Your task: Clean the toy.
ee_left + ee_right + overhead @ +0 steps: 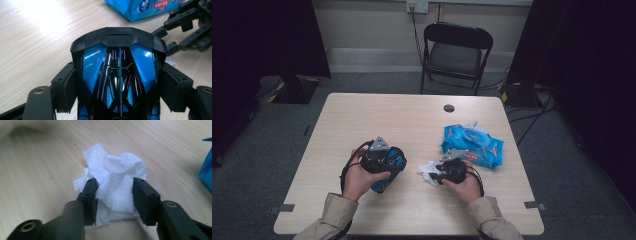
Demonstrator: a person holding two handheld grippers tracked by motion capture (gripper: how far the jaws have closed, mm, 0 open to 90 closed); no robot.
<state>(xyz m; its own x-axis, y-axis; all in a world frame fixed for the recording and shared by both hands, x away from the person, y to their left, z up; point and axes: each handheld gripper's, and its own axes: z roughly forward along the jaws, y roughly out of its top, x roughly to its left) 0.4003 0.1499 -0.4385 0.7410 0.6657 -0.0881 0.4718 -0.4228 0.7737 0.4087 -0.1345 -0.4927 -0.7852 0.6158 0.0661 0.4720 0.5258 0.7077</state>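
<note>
Crumpled white tissue [112, 182] lies on the counter [412, 120] near right, between the right gripper's [113, 195] released fingers; left gripper [118, 82] clenches a blue-black toy car [117, 75]. Blue wipes packet [474, 145] lies opened, far right.

A pale wood-grain table [377, 115] with a dark round cable hole [449, 108] near its far edge carries a blue wet-wipes pack [472, 145] at the right, and just beside it a crumpled white tissue [112, 185].
</note>
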